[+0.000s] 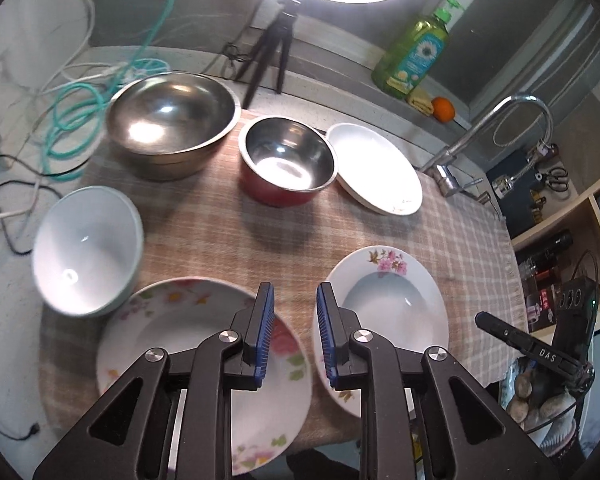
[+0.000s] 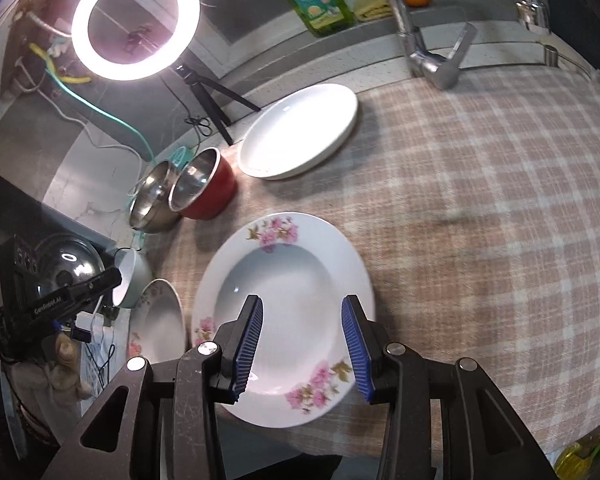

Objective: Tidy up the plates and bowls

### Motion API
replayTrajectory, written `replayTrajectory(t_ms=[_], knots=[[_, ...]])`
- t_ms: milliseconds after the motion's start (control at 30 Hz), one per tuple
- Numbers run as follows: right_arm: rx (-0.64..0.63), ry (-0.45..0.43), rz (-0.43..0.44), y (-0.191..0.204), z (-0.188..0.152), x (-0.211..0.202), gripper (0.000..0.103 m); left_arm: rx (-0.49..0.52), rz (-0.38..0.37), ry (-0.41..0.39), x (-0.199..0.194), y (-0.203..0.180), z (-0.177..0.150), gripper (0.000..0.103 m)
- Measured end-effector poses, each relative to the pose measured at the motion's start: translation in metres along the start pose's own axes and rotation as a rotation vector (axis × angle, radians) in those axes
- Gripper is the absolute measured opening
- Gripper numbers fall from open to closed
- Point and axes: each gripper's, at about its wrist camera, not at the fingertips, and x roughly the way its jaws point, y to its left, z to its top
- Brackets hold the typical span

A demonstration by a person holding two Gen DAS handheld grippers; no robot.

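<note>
On the checked cloth, pink-flowered plate.

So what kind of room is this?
Most likely a home kitchen: a tap at the counter's edge, a bottle of dish soap on the ledge, and plates and bowls on a checked cloth.

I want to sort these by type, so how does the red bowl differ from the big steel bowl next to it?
The red bowl is red outside; the big steel bowl is bare metal all over. The red bowl is clearly smaller than the big steel bowl. The red bowl sits nearer the plain white plate; the big steel bowl sits toward the cables. Both stand upright and empty on the checked cloth, with shiny metal insides.
</note>
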Motion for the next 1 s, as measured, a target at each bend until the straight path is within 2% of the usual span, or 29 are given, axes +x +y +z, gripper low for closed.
replayTrajectory(t_ms=[233,433,700,1000], knots=[[-0.095,-0.004,0.071,0.04,0.002,0.014,0.038,-0.109,0.048,-0.035,-0.03,0.044,-0.023,0.02],[-0.199,0.051,0.127,0.083,0.003,0.038,0.038,-0.199,0.08,-0.049,-0.048,0.077,-0.048,0.02],[-0.295,0.17,0.162,0.128,0.003,0.082,0.038,-0.305,0.107,-0.052,-0.057,0.105,-0.077,0.02],[-0.329,0.298,0.183,0.149,0.006,0.13,0.037,-0.382,0.124,-0.031,-0.053,0.125,-0.1,0.02]])
